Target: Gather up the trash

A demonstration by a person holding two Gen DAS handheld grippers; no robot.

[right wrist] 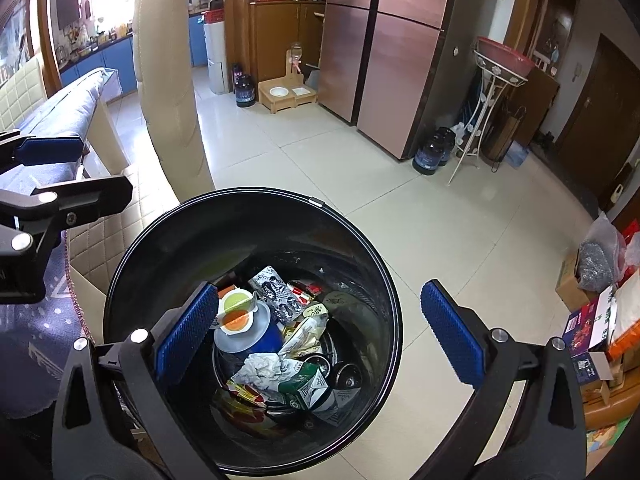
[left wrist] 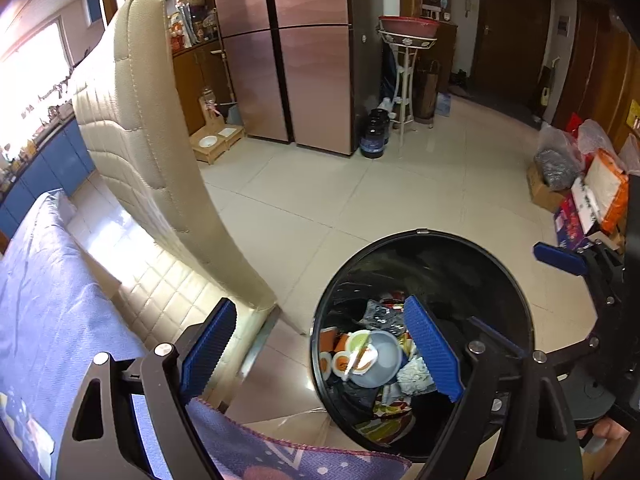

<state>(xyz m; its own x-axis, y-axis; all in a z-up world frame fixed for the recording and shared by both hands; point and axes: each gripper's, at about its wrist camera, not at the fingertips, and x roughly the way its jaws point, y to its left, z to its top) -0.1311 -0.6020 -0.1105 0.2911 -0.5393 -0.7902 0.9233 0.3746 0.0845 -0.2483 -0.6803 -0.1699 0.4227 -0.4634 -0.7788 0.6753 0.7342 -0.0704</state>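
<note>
Here, two hand-held grippers, left [left wrist: 320,356] and right [right wrist: 320,332], gape empty above one trash bin [right wrist: 132,248].

The right gripper [right wrist: 320,328] hangs over the black trash bin [right wrist: 160,240], its blue-padded jaws spread wide with nothing held between them. Inside the bin lie a blue cup [right wrist: 260,336] with small sauce tubs [right wrist: 236,310] on its lid, a crumpled white tissue [right wrist: 262,364], a green carton [right wrist: 310,384] and assorted wrappers. To the left of the bin, the left gripper [right wrist: 48,152] shows at the frame edge, above a purple patterned cloth [right wrist: 36,328]. A cream quilted chair [right wrist: 168,92] stands just behind the bin on its left. Well beyond the bin stands a copper-coloured refrigerator [right wrist: 384,56]; boxes and bags [right wrist: 596,308] sit to the bin's right.
</note>
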